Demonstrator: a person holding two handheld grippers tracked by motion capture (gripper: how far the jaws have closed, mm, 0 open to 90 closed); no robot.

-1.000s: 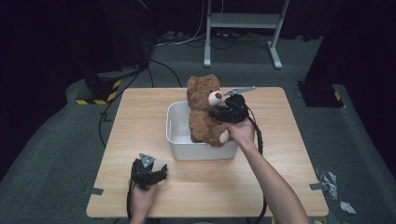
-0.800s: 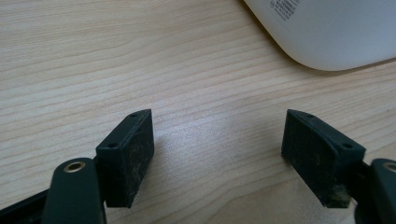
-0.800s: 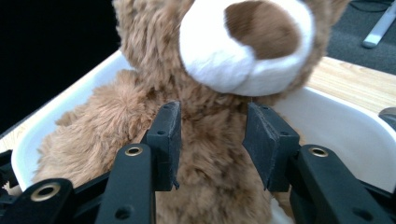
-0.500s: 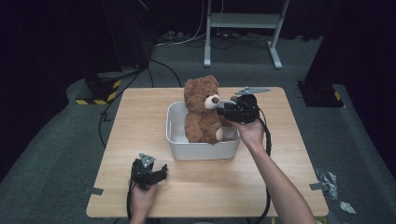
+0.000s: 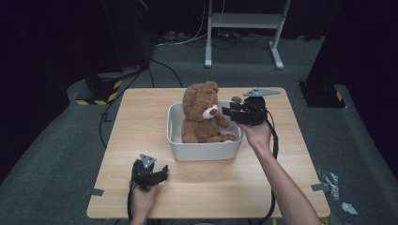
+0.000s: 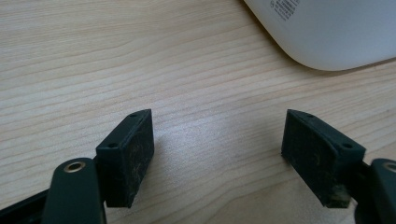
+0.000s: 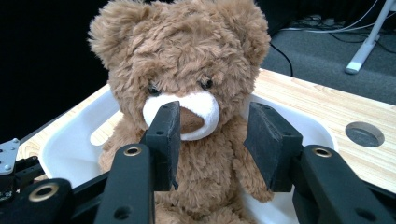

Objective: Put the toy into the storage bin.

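Sitting upright in the white tub (image 5: 205, 151) at the centre of the high view, the teddy bear (image 5: 202, 115) looks top-heavy, and my worry is that it tips forward over the rim if the table (image 5: 141, 117) gets bumped or a trailing cable snags it. The right gripper (image 5: 227, 111) hovers just right of the bear's face, its jaws apart with nothing between them, so a careless swing back could clip the muzzle. The left gripper (image 5: 162, 171) rests released on the wood at lower left. Compared with a second ago, the right gripper has let go and drawn away to the right, leaving the bear seated.
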